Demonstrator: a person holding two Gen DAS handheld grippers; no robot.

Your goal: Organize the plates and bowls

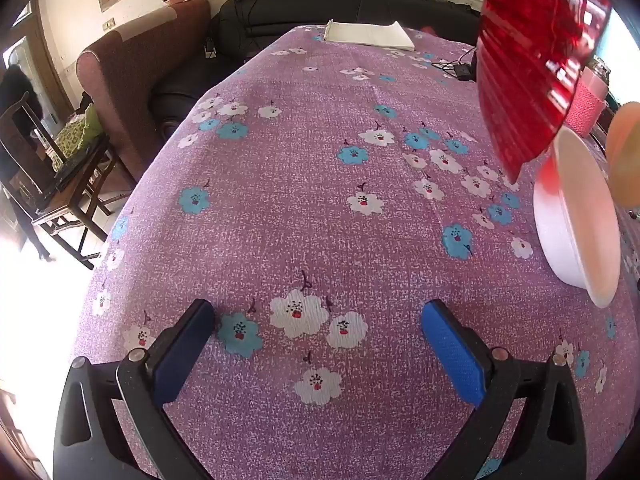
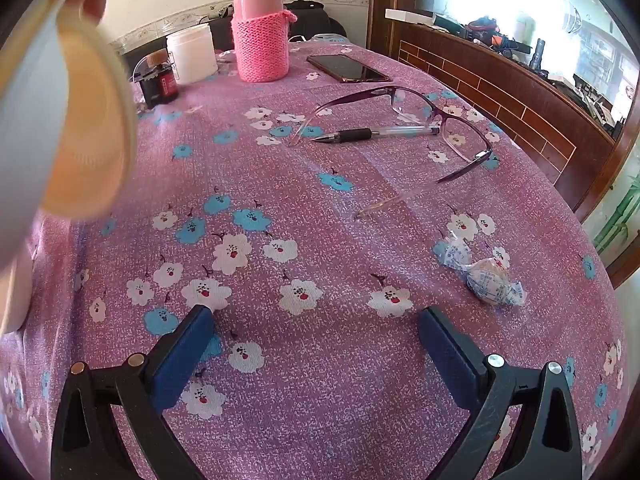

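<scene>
Both tools stood idle over the flowered tablecloth point(image 1: 304, 208). The left gripper point(image 1: 318, 328) had its jaws spread wide with nothing between them, and the right gripper point(image 2: 316, 330) was likewise fully parted and empty, each tilted steeply down at bare cloth.

The dishes lay between the two tools. In the left wrist view a white bowl point(image 1: 576, 220) rested on the cloth at the right edge, just below a translucent red dish point(image 1: 536, 60) that filled the upper right corner; whether the two touched could not be told. A pale orange dish point(image 1: 626, 152) showed only as a sliver beyond them.

In the inspector's judgement, no grasp had begun. A sound first move would swing one tool toward the dishes, settle on a single rim, and bring the pads squarely over it before closing, since thin rims slip from a skewed pinch.

The right wrist view alone showed the clutter to avoid: eyeglasses point(image 2: 400, 128), a pen point(image 2: 376, 134), a phone point(image 2: 348, 69), a wrapped sweet point(image 2: 490, 276), and a pink flask point(image 2: 261, 28). There the orange dish point(image 2: 86, 120) loomed blurred at left. Only the left view showed the folded cloth point(image 1: 370, 35) at the far end.
</scene>
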